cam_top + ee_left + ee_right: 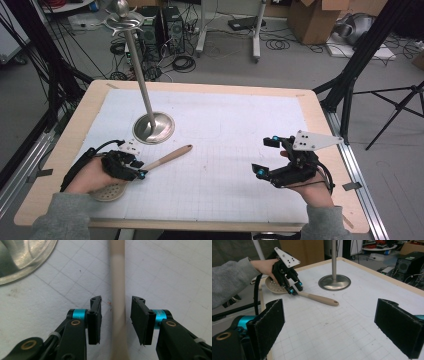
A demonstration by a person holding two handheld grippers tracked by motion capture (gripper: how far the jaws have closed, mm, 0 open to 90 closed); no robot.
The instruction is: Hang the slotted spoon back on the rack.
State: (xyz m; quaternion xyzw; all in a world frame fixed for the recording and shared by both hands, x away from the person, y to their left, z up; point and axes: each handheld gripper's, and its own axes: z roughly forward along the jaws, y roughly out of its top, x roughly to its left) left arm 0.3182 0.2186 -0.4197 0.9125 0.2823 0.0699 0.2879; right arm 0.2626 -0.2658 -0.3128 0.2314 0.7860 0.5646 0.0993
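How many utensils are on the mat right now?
1: a beige slotted spoon lying at the mat's left side, near the metal stand base, its handle between the left gripper pads.

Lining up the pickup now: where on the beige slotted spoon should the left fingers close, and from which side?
Grip the slotted spoon on its slim handle near the perforated head, from above. It lies flat on the table mat, and the left gripper already straddles it there, not yet touching.
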